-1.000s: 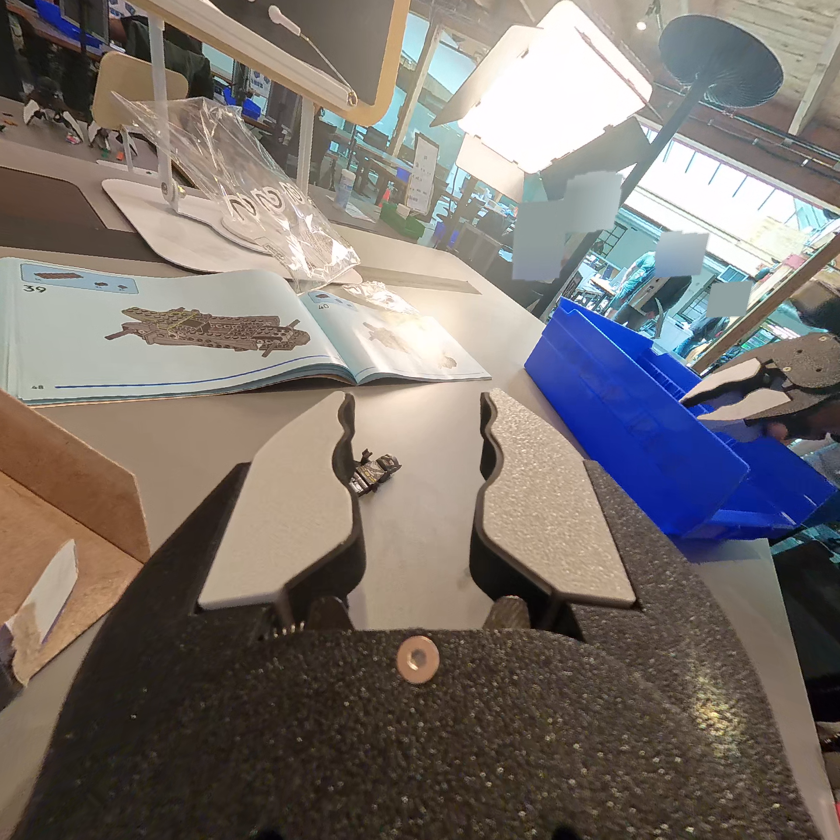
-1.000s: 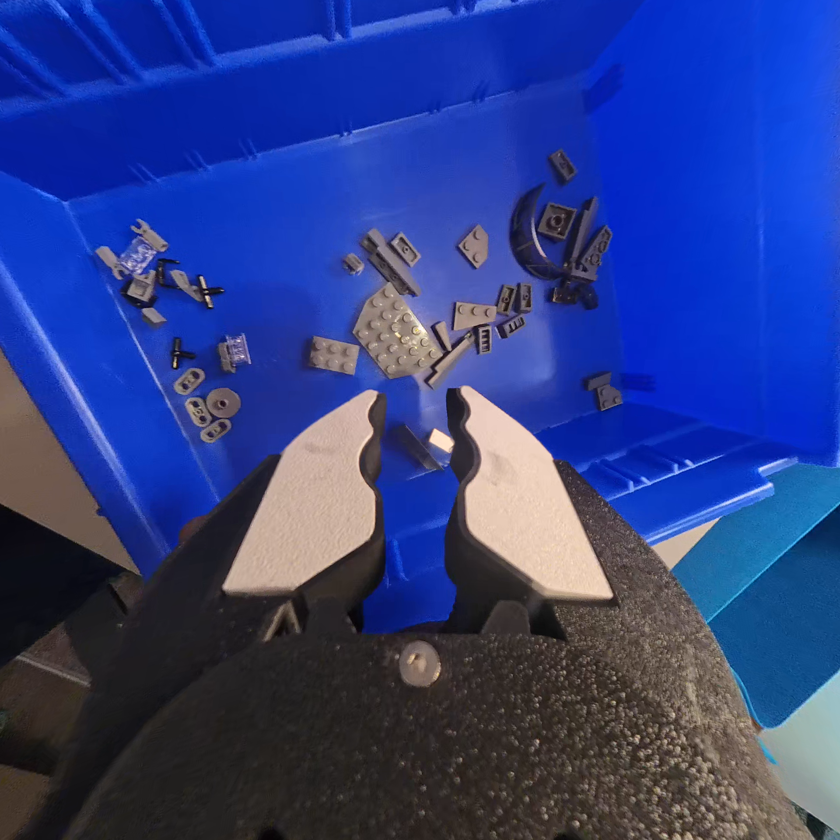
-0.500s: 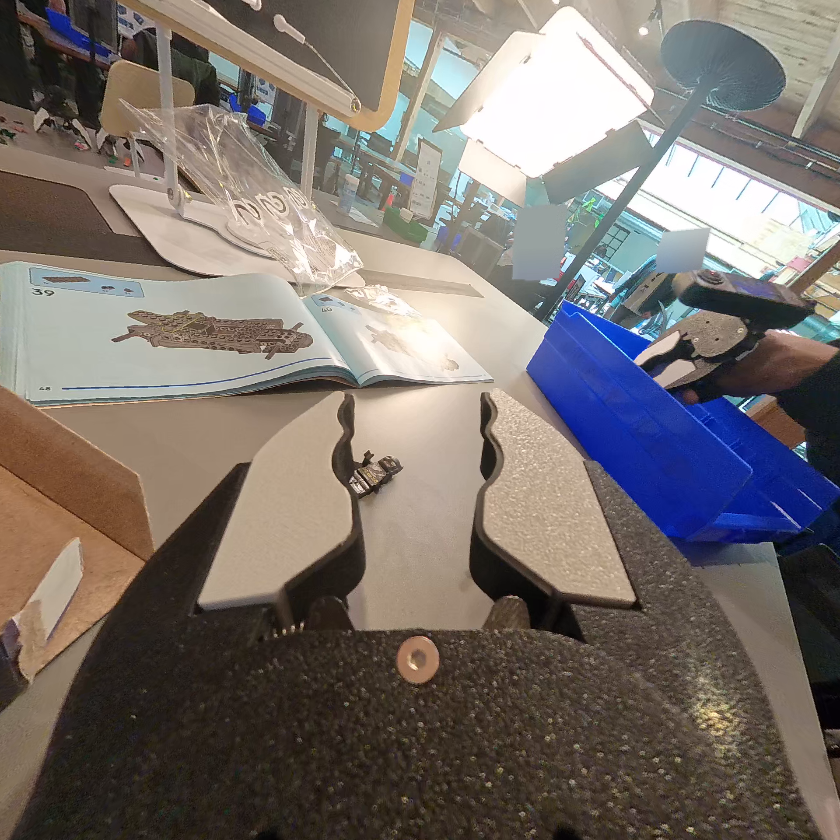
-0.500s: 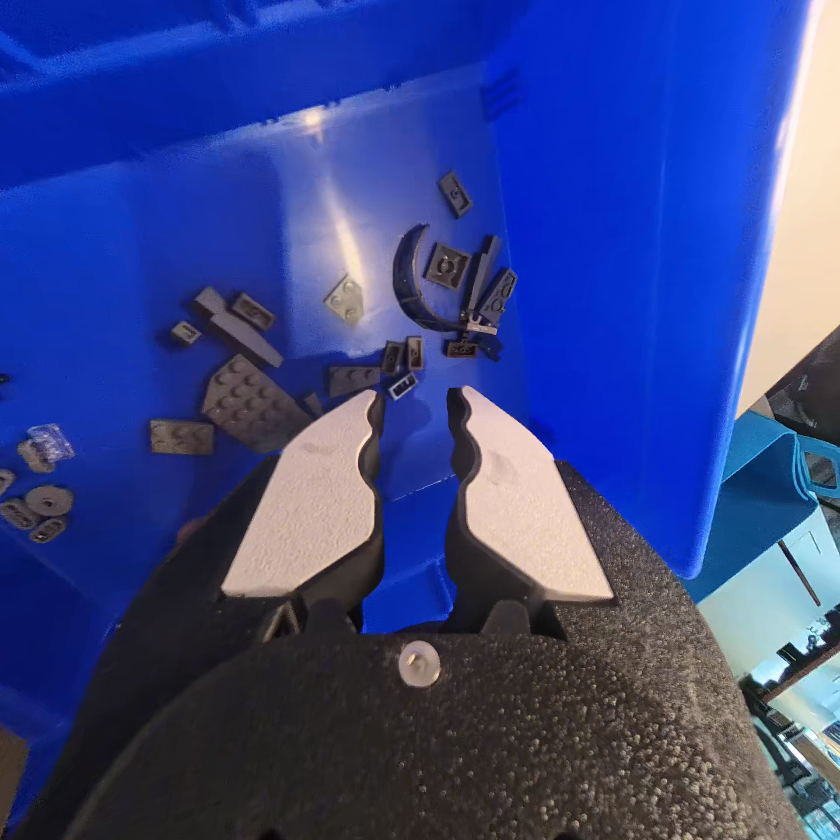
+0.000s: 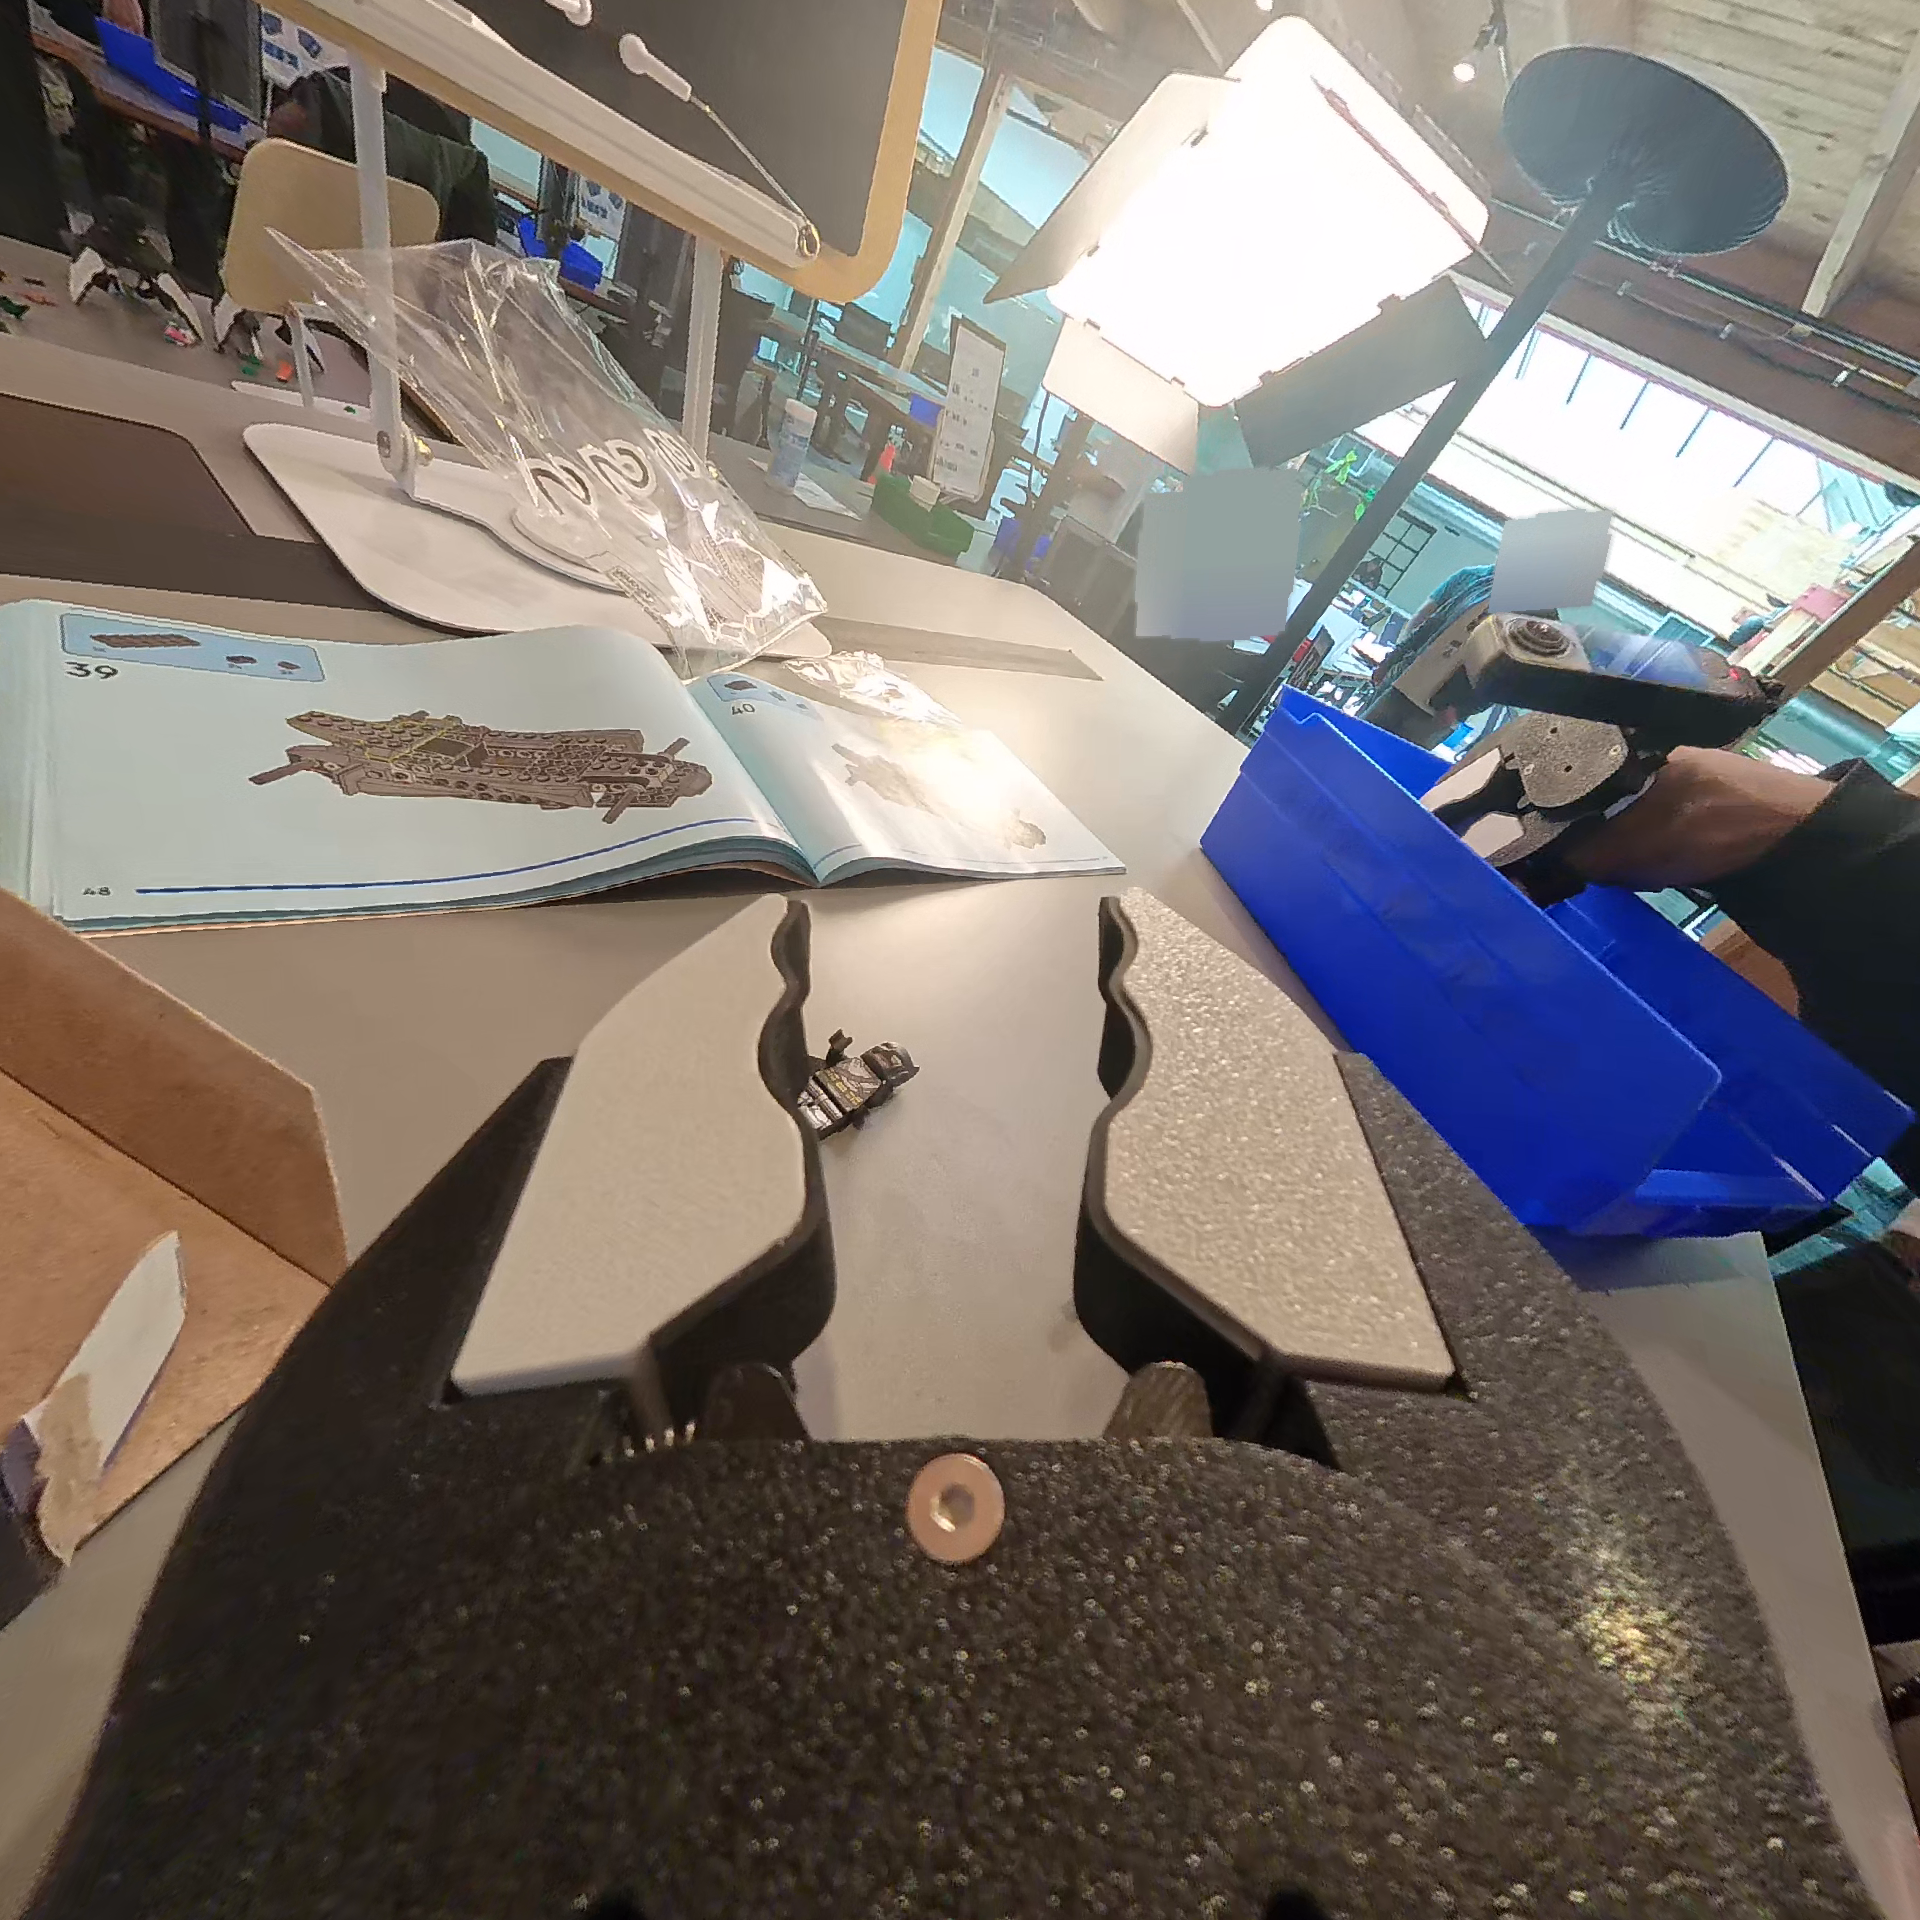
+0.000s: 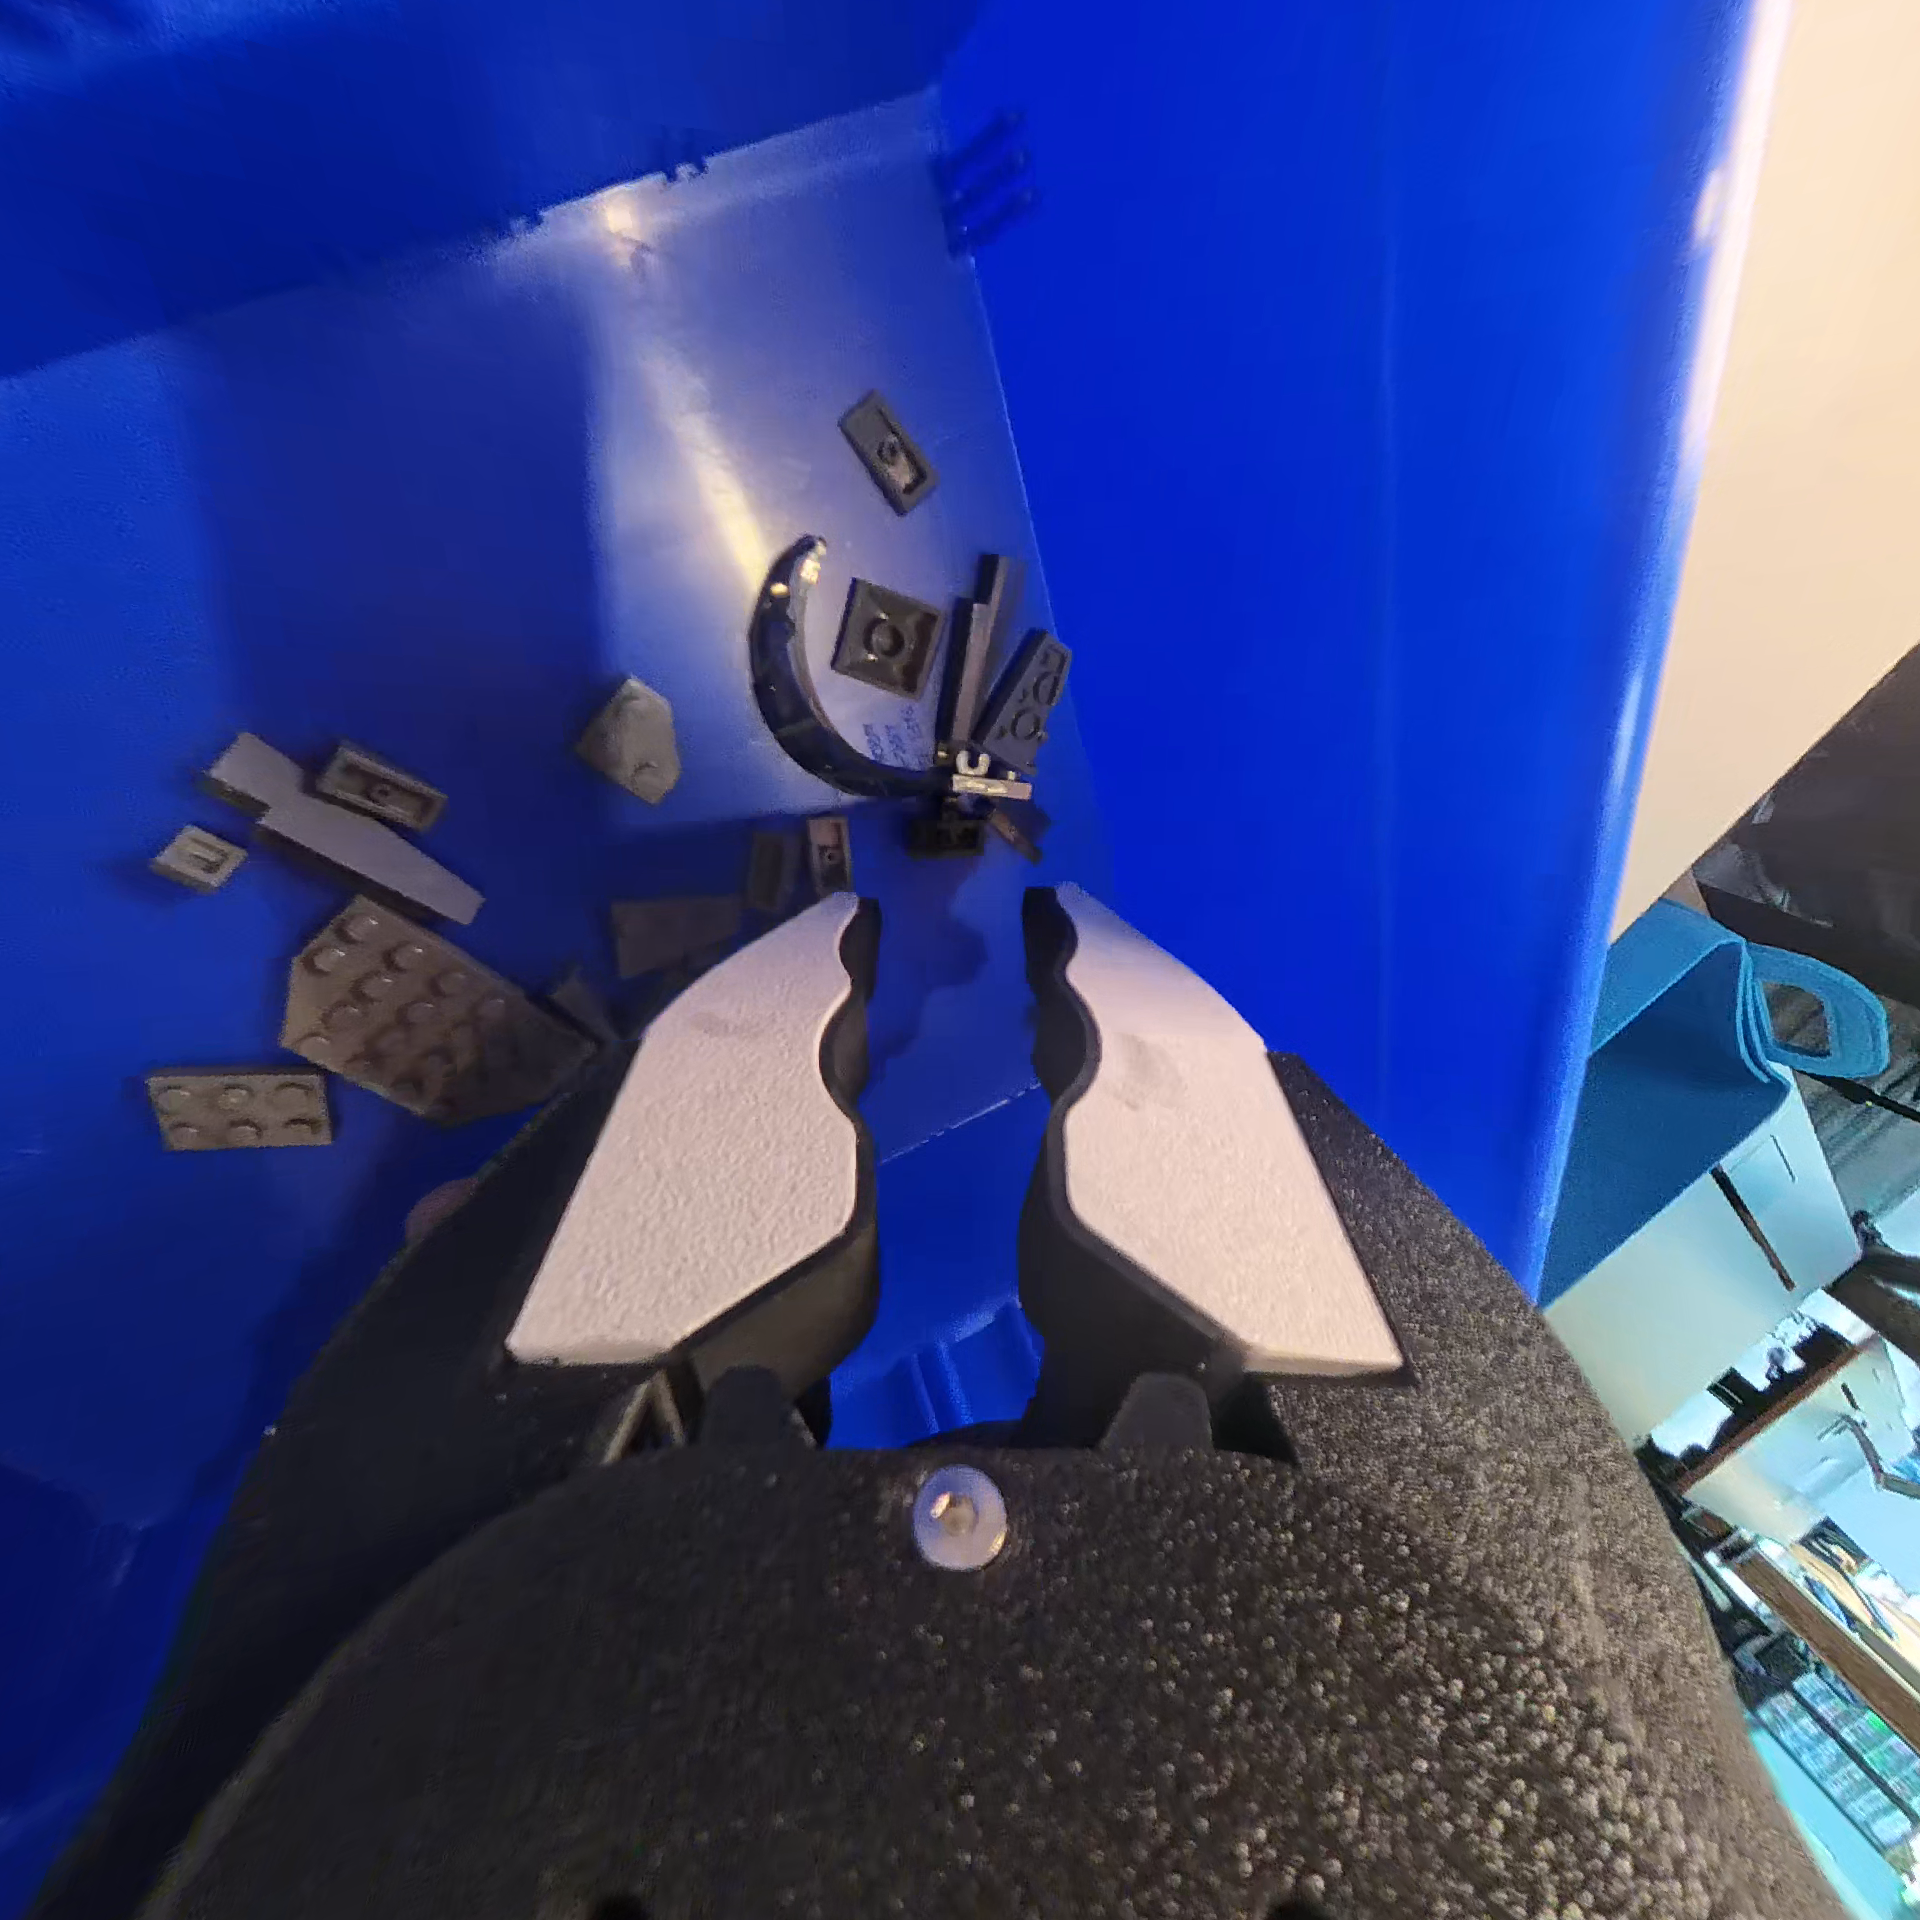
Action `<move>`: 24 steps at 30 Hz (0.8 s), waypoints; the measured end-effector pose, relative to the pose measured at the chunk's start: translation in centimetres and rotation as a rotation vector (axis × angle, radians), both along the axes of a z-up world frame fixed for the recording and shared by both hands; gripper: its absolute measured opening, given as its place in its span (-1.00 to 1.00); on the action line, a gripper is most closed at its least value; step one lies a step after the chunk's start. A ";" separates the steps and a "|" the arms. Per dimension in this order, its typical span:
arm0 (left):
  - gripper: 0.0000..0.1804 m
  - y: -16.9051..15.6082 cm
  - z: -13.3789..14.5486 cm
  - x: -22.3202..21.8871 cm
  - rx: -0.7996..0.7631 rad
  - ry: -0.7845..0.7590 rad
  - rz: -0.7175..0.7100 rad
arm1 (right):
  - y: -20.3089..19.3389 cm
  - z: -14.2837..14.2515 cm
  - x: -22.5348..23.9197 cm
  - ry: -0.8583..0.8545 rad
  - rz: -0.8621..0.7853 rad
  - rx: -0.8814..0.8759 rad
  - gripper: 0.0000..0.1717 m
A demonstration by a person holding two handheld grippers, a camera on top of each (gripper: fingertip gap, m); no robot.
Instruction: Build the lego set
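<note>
Left gripper (image 5: 951, 925), pebbled grey fingers spread wide and bare, hovers over the matte table (image 5: 977, 1226) with a tiny dark minifigure (image 5: 857, 1081) lying by its left finger. Beyond lie a glossy instruction booklet (image 5: 416, 748) and crinkled plastic bag (image 5: 582, 457). Right gripper (image 6: 951, 914), jaws parted on nothing, sits inside the smooth blue bin (image 6: 1299, 520), just short of studded grey plates (image 6: 416, 1008) and a curved dark arch piece (image 6: 790, 707).

You are in a big workshop, a place where people build things. You can see a high roof with wooden beams (image 5: 1860, 156) and long rows of windows (image 5: 1621, 416). A bright square lamp (image 5: 1262, 197) on a black pole shines down on your grey table (image 5: 977, 644). A building book (image 5: 416, 758) with pictures of a brick model lies open there. A blue bin (image 6: 1299, 520) holds small grey bricks (image 6: 416, 997). Far back stand more work tables (image 5: 831, 364), with people by them.
</note>
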State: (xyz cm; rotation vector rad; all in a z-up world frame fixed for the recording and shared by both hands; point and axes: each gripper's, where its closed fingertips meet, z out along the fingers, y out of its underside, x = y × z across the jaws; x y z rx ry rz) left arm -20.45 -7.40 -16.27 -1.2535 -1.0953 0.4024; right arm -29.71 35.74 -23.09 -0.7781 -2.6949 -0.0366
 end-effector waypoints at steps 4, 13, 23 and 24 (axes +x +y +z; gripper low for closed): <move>-0.40 0.0 0.1 0.1 0.002 0.005 0.000 | -2.2 0.0 1.4 -0.041 0.036 -0.095 -0.68; -0.40 0.0 0.0 0.0 -0.001 -0.003 0.000 | -5.0 -0.4 5.0 -0.074 0.109 -0.120 -0.68; -0.40 -0.1 0.1 0.1 -0.005 0.005 0.007 | -3.5 -1.5 5.9 -0.068 0.108 -0.009 -0.68; -0.40 -0.1 0.1 0.1 -0.005 0.005 0.007 | -3.1 -1.4 5.5 -0.062 0.101 0.003 -0.67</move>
